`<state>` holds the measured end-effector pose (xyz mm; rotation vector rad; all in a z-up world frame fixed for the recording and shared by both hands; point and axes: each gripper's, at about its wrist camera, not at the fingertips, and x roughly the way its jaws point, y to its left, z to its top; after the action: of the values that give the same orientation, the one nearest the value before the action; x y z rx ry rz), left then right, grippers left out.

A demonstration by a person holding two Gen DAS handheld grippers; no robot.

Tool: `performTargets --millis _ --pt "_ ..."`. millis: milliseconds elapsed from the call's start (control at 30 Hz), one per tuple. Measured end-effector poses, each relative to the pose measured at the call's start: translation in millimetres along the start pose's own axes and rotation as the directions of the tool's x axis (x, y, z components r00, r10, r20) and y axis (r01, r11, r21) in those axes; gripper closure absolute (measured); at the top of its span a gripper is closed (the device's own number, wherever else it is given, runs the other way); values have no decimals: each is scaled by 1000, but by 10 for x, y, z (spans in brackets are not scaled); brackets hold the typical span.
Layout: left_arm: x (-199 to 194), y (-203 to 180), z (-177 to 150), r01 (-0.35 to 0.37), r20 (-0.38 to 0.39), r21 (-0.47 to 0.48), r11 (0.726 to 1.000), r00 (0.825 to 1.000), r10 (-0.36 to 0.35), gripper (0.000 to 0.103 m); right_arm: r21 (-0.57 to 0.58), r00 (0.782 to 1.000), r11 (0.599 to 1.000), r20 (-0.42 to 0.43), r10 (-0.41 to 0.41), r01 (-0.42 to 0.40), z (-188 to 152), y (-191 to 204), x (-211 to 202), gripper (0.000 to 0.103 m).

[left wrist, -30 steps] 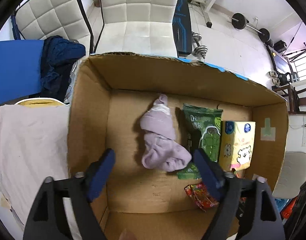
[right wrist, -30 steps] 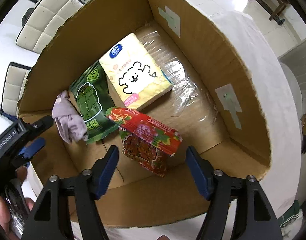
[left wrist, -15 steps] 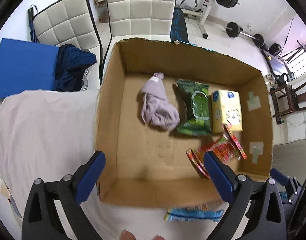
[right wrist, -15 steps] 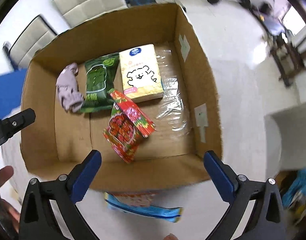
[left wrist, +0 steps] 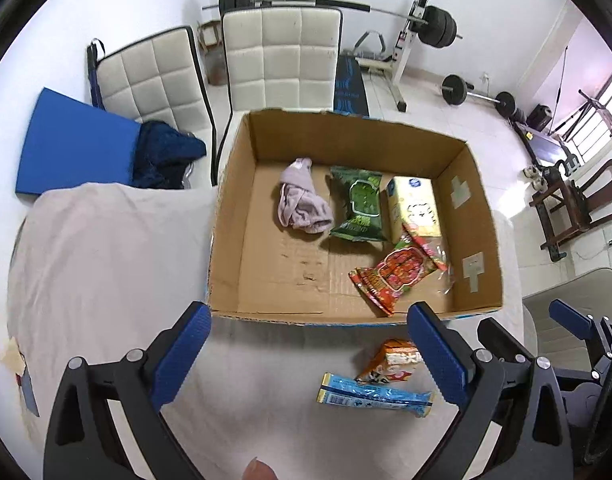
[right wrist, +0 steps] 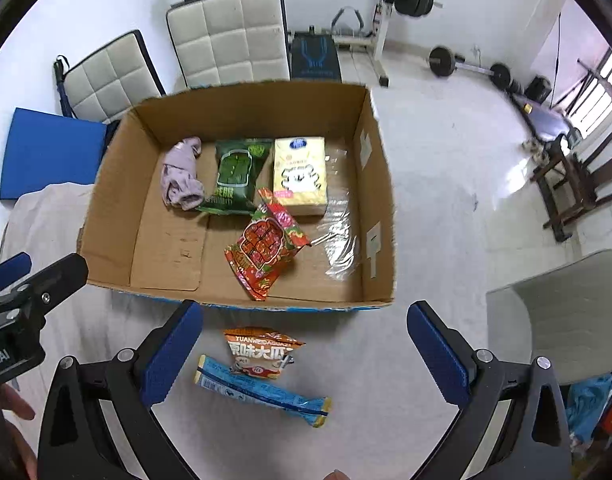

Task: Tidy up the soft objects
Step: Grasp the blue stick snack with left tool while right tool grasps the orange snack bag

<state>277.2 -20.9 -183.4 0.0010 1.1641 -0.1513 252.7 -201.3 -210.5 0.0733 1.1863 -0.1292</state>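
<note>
**Four in the box, two still out**

Jaws on both tools stand wide apart with nothing between them: my left gripper point(left wrist: 307, 350) and my right gripper point(right wrist: 304, 346) both hang above the cloth-covered worktop point(left wrist: 106, 264), looking down at the near wall of the box.

Largest first: the cardboard box point(right wrist: 118, 200) is open-topped, with a scuffed corrugated floor, tape patches on its right wall and a sheet of clear film lying crinkled on the floor at the right. I judge the job roughly two-thirds done, since four soft things already lie inside and two wait outside.

Inside, along the far wall, sit the yellow tissue pack point(right wrist: 300, 176), a squarish cushion of printed plastic, then the green wipes pack point(right wrist: 236, 178), glossy and pillow-shaped, then the lilac cloth point(right wrist: 182, 180), a limp bundle; whether it is a sock or a rag I cannot quite tell. Nearer me the red snack bag point(right wrist: 264, 250) lies crumpled, one corner resting against the tissue pack.

Left to do: the long blue wrapper point(right wrist: 262, 390), and the smaller orange packet point(right wrist: 262, 350) overlapping it, both lying on the worktop just outside the box.
</note>
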Motion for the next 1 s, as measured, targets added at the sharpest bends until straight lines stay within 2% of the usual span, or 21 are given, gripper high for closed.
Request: performTargets --millis 100,233,367,467,500,533,567,600,633,667,733,800,833,933,1000 --pt "-126 -67 -35 2 22 -4 1000 1000 -2 2 1 999 1000 26 26 -26 -29 -39 -176 0" --pt "-155 -139 -106 -7 11 -21 1000 1000 7 2 10 997 998 44 58 -58 -47 -130 -268 0" --pt "71 -137 -330 -51 -57 -58 997 997 48 2 47 986 987 -52 156 -153 -193 -314 21 0" --pt "413 -89 -647 -65 -173 -116 991 984 45 2 107 951 966 -181 250 -234 -443 -472 521 0" --pt "574 -73 -783 -67 -225 -142 988 974 34 2 139 932 956 -223 284 -258 -547 -527 719 3" --pt "673 -63 -880 -69 -255 -158 985 966 26 2 165 917 950 -261 302 -266 -644 -567 902 13" --pt "765 -58 -974 -70 -280 -170 983 960 20 2 201 891 938 -308 335 -283 -765 -606 1119 22" --pt "860 -59 -1079 -81 -306 -173 982 952 25 2 225 873 931 -337 353 -289 -868 -619 1265 39" --pt "938 -59 -1176 -94 -329 -177 980 944 31 2 249 857 924 -361 368 -291 -967 -631 1396 47" --pt "994 -53 -1247 -99 -343 -183 978 939 30 2 268 845 919 -379 377 -289 -1071 -631 1508 50" --pt "1116 -24 -1393 -108 -377 -199 974 926 26 2 272 839 922 -399 369 -276 -1218 -594 1605 63" --pt "1191 14 -1515 -110 -399 -211 971 917 17 2 283 844 917 -381 377 -282 -1351 -533 1579 63" --pt "1211 33 -1540 -111 -405 -212 971 914 16 2 286 839 913 -381 388 -292 -1395 -487 1561 63" --pt "1227 107 -1592 -120 -409 -190 974 912 33 2 325 787 881 -413 459 -343 -1588 -274 1567 63" --pt "1244 179 -1592 -121 -407 -187 975 913 35 2 342 735 859 -451 506 -382 -1750 -56 1573 63"
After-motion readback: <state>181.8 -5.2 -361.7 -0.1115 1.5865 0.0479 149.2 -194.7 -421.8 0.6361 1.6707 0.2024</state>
